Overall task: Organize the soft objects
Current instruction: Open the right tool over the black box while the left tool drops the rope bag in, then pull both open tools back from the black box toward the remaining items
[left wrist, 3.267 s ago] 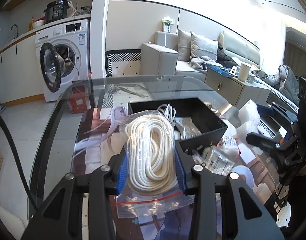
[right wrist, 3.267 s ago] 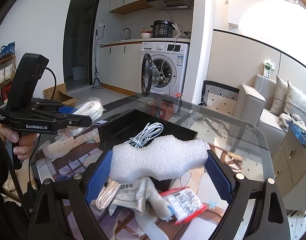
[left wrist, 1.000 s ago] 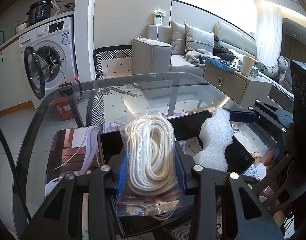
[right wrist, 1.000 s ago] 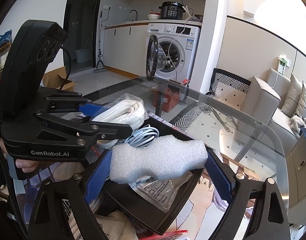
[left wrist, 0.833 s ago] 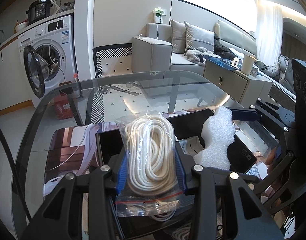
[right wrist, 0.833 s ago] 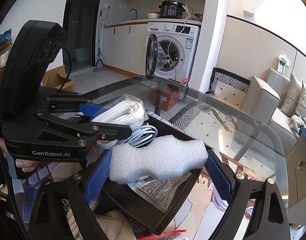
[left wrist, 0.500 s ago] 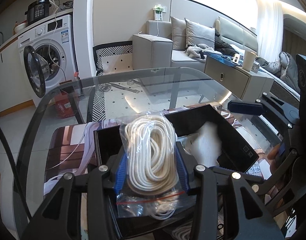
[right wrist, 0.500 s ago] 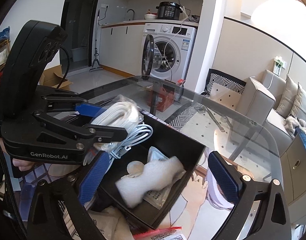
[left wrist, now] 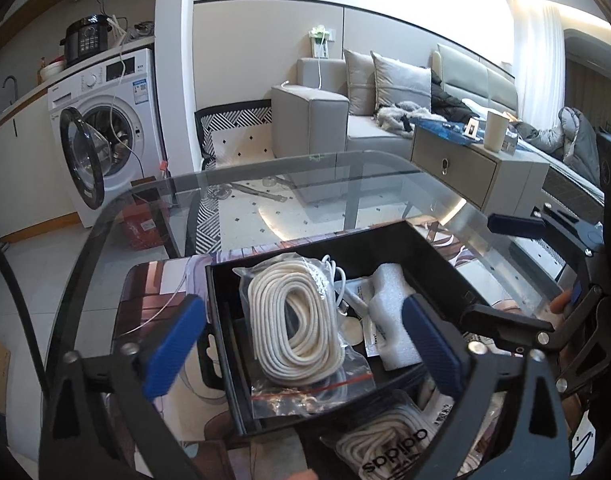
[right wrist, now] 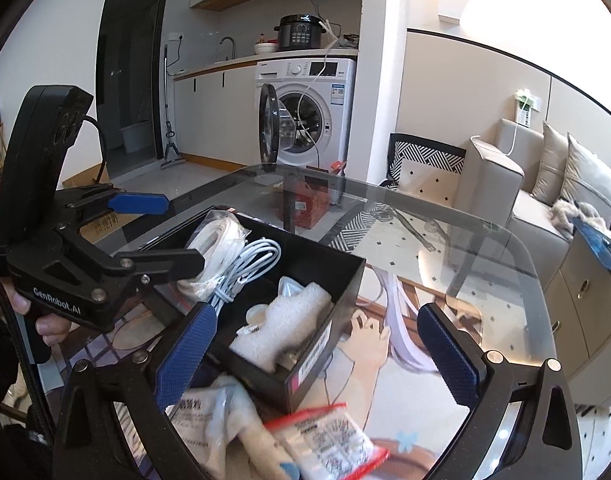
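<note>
A black box point(left wrist: 437, 256) point(right wrist: 345, 280) stands on the glass table. In it lie a bagged coil of white rope point(left wrist: 297, 328) point(right wrist: 217, 248), a white foam piece point(left wrist: 389, 312) point(right wrist: 281, 324) and a white cable point(right wrist: 253, 260). My left gripper point(left wrist: 305, 344) is open and empty above the box's near side; it also shows in the right wrist view point(right wrist: 161, 232). My right gripper point(right wrist: 317, 344) is open and empty over the box's right end; it also shows in the left wrist view point(left wrist: 505, 272).
Loose bagged items lie in front of the box: a rope bag with black lettering point(left wrist: 389, 448), a white pouch point(right wrist: 213, 416) and a red-edged bag point(right wrist: 329, 436). The glass table's edge point(right wrist: 525, 264) curves behind. A washing machine point(left wrist: 105, 128) and sofa point(left wrist: 385, 112) stand beyond.
Both grippers opened. The rope bag dropped from my left gripper into the box, and the foam piece dropped from my right gripper into the box; the right gripper then drew back.
</note>
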